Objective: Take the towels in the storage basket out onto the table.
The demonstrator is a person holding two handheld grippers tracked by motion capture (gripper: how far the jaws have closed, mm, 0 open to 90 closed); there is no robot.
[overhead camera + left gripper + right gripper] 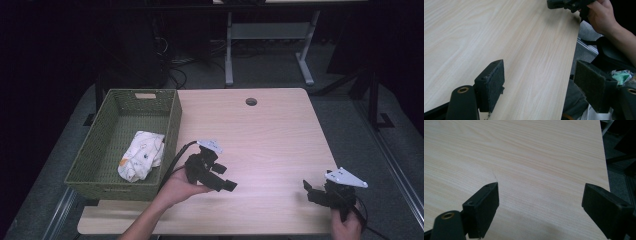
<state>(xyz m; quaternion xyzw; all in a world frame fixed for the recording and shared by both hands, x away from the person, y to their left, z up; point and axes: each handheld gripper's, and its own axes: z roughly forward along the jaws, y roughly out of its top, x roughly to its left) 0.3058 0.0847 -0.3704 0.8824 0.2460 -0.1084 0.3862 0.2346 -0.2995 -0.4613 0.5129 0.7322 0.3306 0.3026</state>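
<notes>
- Cloth (141,155), a crumpled white piece with small printed marks, lies inside the green woven basket (95,150), toward the near right corner, bunched up and leaning against the right wall.
- Nothing else lies in the basket, which stands at the left edge of the wooden table (270,135).
- Left gripper (220,181) is held just right of the basket's near corner, over the bare tabletop, and points right, away from the cloth; its jaws stand wide apart and hold nothing, as its own view shows with both pads (494,80) spread over plain wood.
- Right gripper (312,192) hovers near the table's front right corner, well apart from the basket; its jaws are also wide apart and empty, with only wood grain between them in its own view.
- Right hand (600,15) shows in the left gripper view at the far edge of the table.
- Judging from this layout, putting the cloth away looks done: it sits wholly within the basket walls and neither tool touches it.
- What may be left is small: perhaps pressing the cloth flatter, or bringing both tools to rest.
- No other loose item waits on the table.
</notes>
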